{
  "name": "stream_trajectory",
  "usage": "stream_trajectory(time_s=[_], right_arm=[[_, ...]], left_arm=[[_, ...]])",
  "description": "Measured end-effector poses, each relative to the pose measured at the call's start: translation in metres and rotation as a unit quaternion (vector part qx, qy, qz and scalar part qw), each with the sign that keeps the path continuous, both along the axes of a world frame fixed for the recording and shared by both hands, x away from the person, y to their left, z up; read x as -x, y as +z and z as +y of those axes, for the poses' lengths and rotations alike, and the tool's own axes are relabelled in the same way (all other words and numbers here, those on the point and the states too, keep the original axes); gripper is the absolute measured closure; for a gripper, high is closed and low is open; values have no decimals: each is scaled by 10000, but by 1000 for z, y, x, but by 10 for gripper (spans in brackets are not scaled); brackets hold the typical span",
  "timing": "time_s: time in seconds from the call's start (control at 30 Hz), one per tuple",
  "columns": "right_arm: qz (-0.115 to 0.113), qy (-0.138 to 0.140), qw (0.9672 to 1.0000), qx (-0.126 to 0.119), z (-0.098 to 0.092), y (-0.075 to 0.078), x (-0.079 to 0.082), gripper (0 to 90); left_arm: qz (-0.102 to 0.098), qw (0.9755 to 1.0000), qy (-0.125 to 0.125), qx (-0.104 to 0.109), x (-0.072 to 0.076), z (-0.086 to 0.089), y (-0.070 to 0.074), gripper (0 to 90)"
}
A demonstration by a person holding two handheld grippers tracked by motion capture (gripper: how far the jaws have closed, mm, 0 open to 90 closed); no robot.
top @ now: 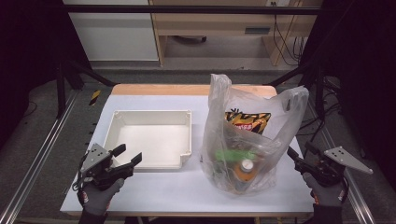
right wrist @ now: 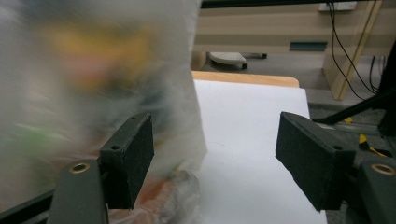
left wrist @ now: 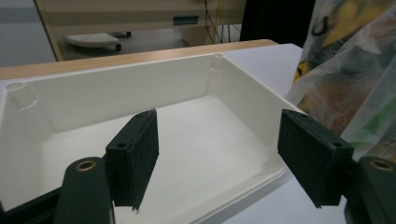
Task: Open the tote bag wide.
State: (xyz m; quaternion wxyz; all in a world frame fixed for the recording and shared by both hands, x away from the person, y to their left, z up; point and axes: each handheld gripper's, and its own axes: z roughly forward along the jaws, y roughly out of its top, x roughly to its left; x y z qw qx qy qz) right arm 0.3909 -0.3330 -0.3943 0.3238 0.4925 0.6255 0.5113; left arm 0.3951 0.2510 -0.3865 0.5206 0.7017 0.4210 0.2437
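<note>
Both claws (top: 127, 158) (top: 293, 156) spread, bin (top: 122, 120) bare, bag (top: 219, 102) holding snack pack (top: 247, 120) and bottle (top: 244, 170).

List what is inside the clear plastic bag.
Inside the clear plastic bag: a yellow-black snack packet, a green item and an orange bottle with a white cap. Crumpled plastic hides whatever lies beneath them.

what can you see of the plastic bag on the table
The plastic bag is thin, clear and crinkled, standing upright on the right half of the white table with its two handle loops sticking up. Through it show a yellow and black snack packet, something green and an orange bottle with a white cap. It stands apart from the white bin on its left. The open right gripper sits close by its right side, not gripping it.
</note>
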Motion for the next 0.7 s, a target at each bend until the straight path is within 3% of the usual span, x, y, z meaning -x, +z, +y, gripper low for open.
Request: stream_trajectory(time_s=[0.13,0.27,0.4,0.53,0.57,0.6,0.63,0.7], right_arm=[[-109,175,9996,-183,5,16,7,270],[-230,235,9993,-197,8,27,14,267],[-380,379,9984,-198,17,41,23,257],[-518,537,9968,-277,24,51,31,250],[-538,593,9964,-292,26,52,32,246],[-538,593,9964,-292,26,52,32,246],[-521,735,9954,-329,32,54,32,242],[-511,793,9950,-326,35,55,31,239]], left_arm=[[-62,9998,-196,9,2,-17,8,297],[-129,9995,-271,-43,4,-26,15,301],[-180,9992,-344,67,4,-38,23,310],[-253,9983,-505,105,2,-58,31,314],[-256,9976,-638,121,0,-71,33,316],[-256,9976,-638,121,0,-71,33,316],[-271,9967,-763,86,-1,-85,36,316],[-289,9961,-828,48,-3,-92,37,317]])
